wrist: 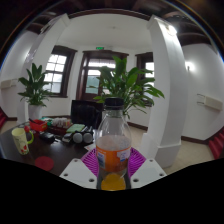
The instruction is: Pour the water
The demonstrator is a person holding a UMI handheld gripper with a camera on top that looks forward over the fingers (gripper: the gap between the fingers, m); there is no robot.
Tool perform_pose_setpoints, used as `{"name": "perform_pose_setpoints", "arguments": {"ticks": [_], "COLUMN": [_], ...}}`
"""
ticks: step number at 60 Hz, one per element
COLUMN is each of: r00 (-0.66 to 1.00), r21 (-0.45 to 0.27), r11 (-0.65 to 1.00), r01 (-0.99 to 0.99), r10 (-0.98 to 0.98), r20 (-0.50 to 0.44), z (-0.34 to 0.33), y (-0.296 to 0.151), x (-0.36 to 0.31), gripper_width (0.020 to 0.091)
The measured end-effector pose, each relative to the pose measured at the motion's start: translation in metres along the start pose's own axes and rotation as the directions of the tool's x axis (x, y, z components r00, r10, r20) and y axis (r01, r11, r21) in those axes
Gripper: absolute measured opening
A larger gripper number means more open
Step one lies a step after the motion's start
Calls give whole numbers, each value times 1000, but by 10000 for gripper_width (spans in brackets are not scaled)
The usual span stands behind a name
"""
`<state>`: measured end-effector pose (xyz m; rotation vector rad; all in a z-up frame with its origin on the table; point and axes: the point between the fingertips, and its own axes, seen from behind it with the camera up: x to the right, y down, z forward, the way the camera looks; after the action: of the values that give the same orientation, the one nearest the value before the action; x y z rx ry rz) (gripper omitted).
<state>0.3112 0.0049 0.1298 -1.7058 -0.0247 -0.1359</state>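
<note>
You're holding bottle [113, 150] upright between claw [113, 170] fingers, pads pinching its lower body. Long axis standing vertical. Yellow cup [21, 140] sitting off to left on tabletop [60, 158], well apart from claw.

A clear plastic bottle [113, 150] — dark cap, orange liquid low inside — stands upright between the gripper [113, 163] pads.
</note>
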Motion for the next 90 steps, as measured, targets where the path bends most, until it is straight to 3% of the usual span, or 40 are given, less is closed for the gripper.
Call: {"name": "perform_pose_setpoints", "arguments": {"ticks": [7, 14, 26, 35, 52, 67, 80, 85, 90], "r00": [991, 924, 639, 357, -159, -495, -463, -343, -124], "r21": [-32, -37, 54, 103, 138, 96, 100, 131, 179], "r11": [991, 923, 645, 362, -164, -509, -477, -357, -135], "r01": [130, 382, 762, 926, 977, 855, 873, 925, 975], "r10": [-130, -381, -763, -932, -986, -857, -876, -932, -990], "r20": [-6, 35, 96, 64, -45, -142, -135, -117, -73], "z": [-1, 5, 16, 25, 36, 41, 39, 32, 21], "y": [-1, -10, -37, -56, -70, -73, -75, -83, -89], "x": [-12, -47, -140, -199, -270, -302, -298, -292, -287], "gripper_width": [328, 326, 329, 330, 329, 334, 330, 331, 331]}}
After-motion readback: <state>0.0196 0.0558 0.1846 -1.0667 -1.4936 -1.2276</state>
